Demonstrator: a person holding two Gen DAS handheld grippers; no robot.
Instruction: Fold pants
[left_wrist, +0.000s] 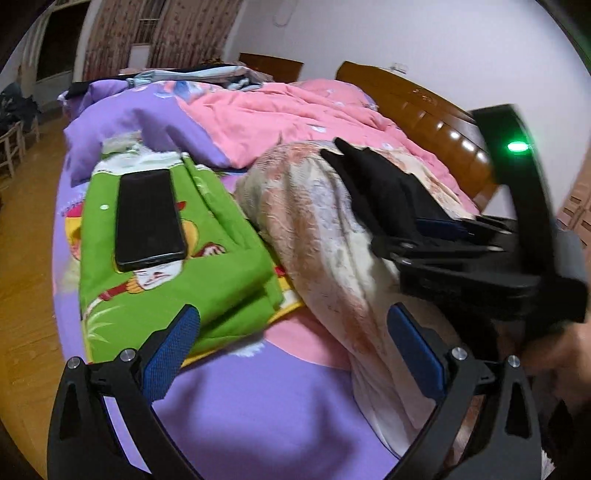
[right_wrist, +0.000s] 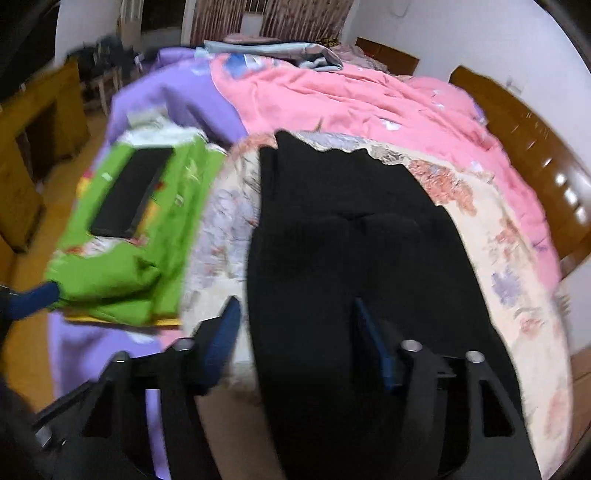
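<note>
Pants (right_wrist: 332, 236) lay between the right gripper's (right_wrist: 295, 332) half-closed jaws, grip unclear; left gripper (left_wrist: 291, 350) gaped empty. Next: secure the hem.

Black phone (left_wrist: 149, 218) flat on green cartoon-print cloth (left_wrist: 221, 280); pink quilt (left_wrist: 295, 114) behind; wooden headboard (left_wrist: 417, 99) beyond.
</note>
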